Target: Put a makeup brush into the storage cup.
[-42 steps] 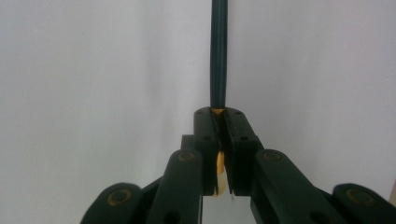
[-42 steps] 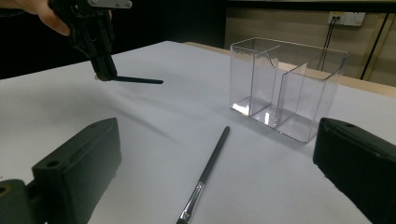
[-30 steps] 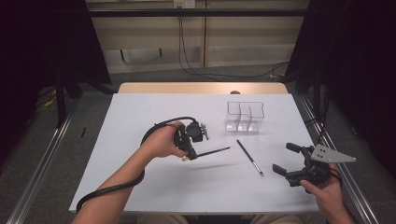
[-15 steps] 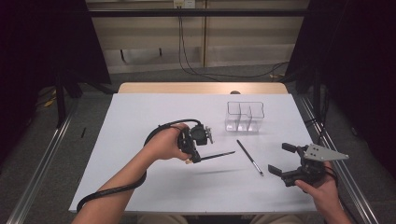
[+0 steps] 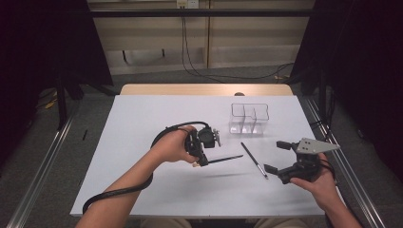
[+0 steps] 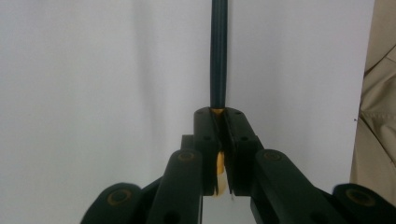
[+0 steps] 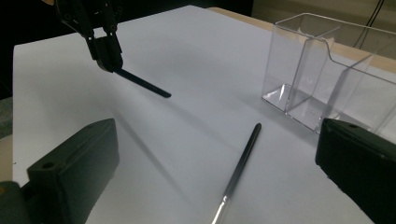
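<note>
- 2 thin sticks are in play: a dark pencil (image 5: 225,159) and a brush (image 5: 253,160).
- The left gripper (image 5: 203,160) pinches the pencil by 1 end. Its jaws are pressed tight on it, with a bit of yellow showing between them in the left gripper view.
- The pencil (image 6: 218,51) sticks straight out from the jaws. It hangs above the white sheet (image 5: 142,123), and its shadow lies on the sheet below it.
- The brush (image 7: 240,163) lies flat on the sheet, between the 2 grippers and near the clear box (image 5: 249,118).
- The right gripper (image 5: 274,156) has its jaws spread wide, with nothing in them. It points at the brush from just beside it.
- The box (image 7: 322,70) stands upright at the far side, split into parts, and looks empty.
- My guess at the step: the pencil is picked up and on its way to the box, and the brush is next.
- Next, the left hand should lift the pencil over the box, tip it point down and let go inside 1 part.
- The right hand needs to come down with 1 jaw on each side of the brush, then squeeze.
- The brush is very thin and flat, so the jaws must get low or they may slip off.
</note>
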`<state>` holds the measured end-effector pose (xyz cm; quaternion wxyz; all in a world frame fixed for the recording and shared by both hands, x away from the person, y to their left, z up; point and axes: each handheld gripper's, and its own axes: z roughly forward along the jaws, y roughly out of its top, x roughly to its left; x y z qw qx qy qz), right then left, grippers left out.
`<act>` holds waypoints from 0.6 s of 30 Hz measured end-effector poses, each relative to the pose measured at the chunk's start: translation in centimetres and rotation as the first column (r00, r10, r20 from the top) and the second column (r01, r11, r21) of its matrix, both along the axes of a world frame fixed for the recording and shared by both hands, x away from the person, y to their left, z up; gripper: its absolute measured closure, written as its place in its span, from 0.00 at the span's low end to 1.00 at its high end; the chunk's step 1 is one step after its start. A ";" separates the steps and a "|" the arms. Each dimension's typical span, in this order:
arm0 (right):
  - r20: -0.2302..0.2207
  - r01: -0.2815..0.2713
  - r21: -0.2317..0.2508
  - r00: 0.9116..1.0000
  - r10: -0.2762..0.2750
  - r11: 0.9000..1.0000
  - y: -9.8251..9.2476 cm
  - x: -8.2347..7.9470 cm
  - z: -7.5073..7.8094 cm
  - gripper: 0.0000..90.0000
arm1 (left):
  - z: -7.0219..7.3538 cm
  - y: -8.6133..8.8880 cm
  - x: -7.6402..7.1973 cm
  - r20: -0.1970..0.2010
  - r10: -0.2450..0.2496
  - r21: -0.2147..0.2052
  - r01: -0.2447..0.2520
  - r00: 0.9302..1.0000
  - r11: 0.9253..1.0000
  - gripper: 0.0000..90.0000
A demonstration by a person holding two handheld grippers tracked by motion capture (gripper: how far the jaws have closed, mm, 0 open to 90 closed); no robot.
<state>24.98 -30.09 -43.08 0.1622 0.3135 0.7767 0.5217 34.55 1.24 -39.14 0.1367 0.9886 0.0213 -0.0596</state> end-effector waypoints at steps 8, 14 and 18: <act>-0.034 -0.068 -0.024 0.997 0.067 0.997 2.2 2.0 0.8 0.00 | 0.6 -0.1 0.2 0.004 -0.006 0.001 0.006 1.000 1.000 0.94; -0.080 -0.130 -0.073 0.989 0.124 0.989 3.9 3.0 1.4 0.00 | 1.0 -0.4 0.1 0.008 -0.019 0.001 0.019 1.000 1.000 0.94; -0.106 -0.154 -0.106 0.984 0.143 0.982 4.8 3.4 2.1 0.00 | 1.2 -0.7 -0.1 0.007 -0.025 0.010 0.025 1.000 1.000 0.94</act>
